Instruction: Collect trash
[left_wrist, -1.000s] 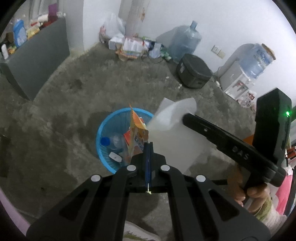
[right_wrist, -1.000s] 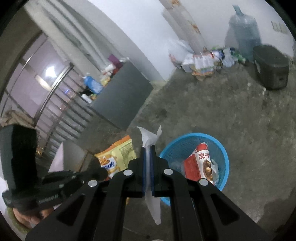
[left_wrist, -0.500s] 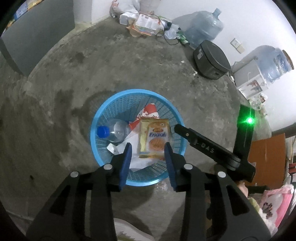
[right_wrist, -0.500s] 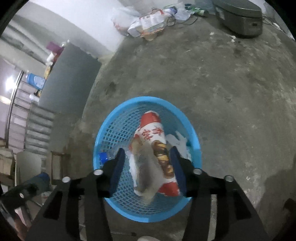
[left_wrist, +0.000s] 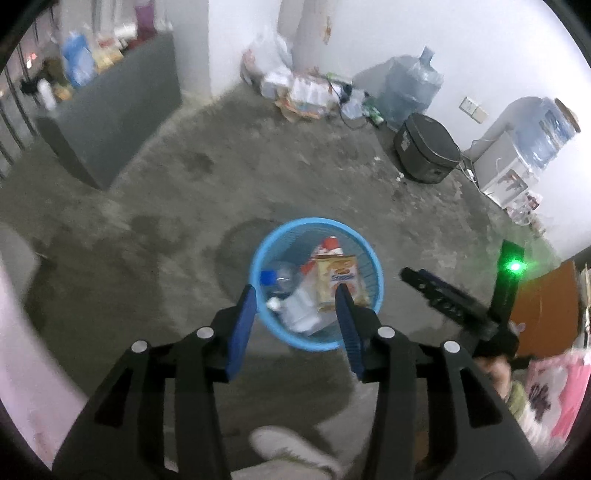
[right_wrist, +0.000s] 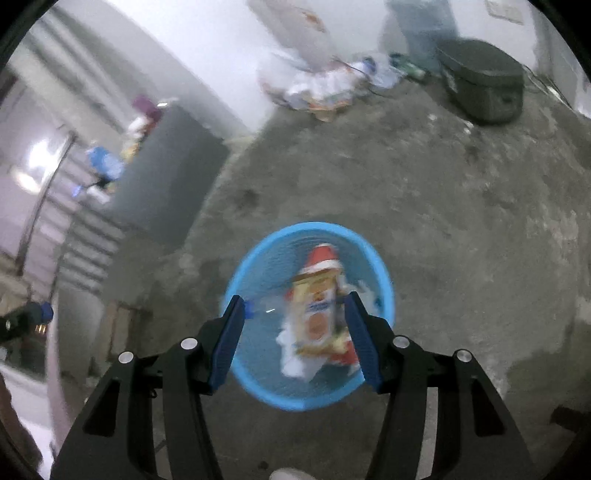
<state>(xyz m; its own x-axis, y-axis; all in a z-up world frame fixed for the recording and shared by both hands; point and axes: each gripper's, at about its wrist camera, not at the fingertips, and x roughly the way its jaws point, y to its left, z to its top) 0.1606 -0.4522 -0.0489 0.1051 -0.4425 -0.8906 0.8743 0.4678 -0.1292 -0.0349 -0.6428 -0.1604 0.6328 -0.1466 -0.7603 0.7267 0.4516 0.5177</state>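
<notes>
Right gripper (right_wrist: 295, 332), jaws wide apart and empty, above blue basket (right_wrist: 384, 284) of blurred snack wrappers (right_wrist: 314, 314).

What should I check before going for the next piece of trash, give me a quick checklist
1. Left claw open and empty: ok.
2. Right claw open and empty: ok.
3. Yellow snack packet inside the blue basket, nothing hanging from either claw: ok.
4. Basket upright on the floor: ok.
5. More trash to collect: ok, a litter pile lies by the far wall.
6. Room left in the basket: cannot tell, the views are blurred.
</notes>
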